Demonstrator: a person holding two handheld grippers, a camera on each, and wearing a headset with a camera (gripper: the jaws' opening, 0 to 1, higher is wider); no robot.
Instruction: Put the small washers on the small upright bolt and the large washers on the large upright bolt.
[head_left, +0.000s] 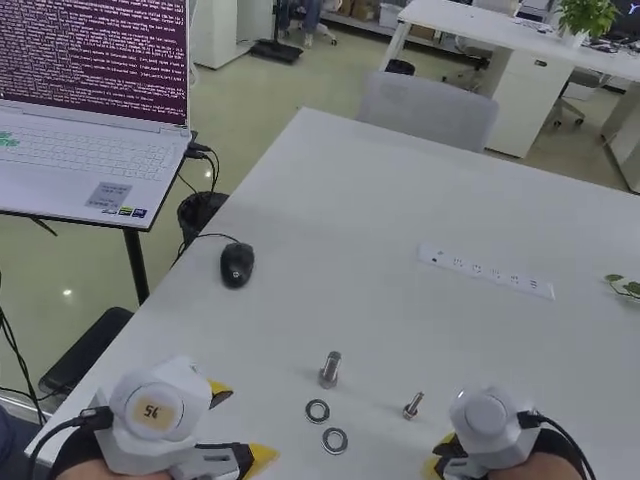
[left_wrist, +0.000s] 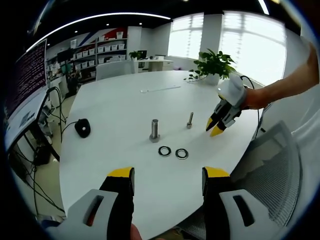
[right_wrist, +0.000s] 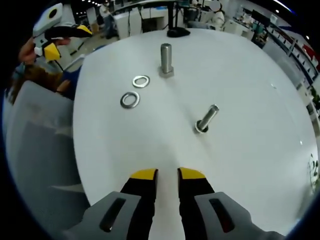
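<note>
We see the big bolt (head_left: 330, 370) standing up on the white table (head_left: 400, 200). The small bolt (head_left: 412, 405) stands near the big bolt, to its right and a bit closer to us. Two washers lie flat on the table on our side of the big bolt. The first washer (head_left: 317, 411) is near the big bolt. The second washer (head_left: 335, 440) lies just beside the first one, not touching it, and further from the big bolt. No washer is on a bolt.

The left gripper (head_left: 240, 425) is to the left of the big bolt, closer to us. Its jaws are wide apart and hold nothing. The right gripper (head_left: 440, 468) is to the right of the big bolt, past the small bolt. In the right gripper view its jaws are only a little apart, with nothing between them.

A black mouse (head_left: 236, 265) sits well behind the big bolt, to the left. A white power strip (head_left: 485, 272) lies well behind it, to the right.
</note>
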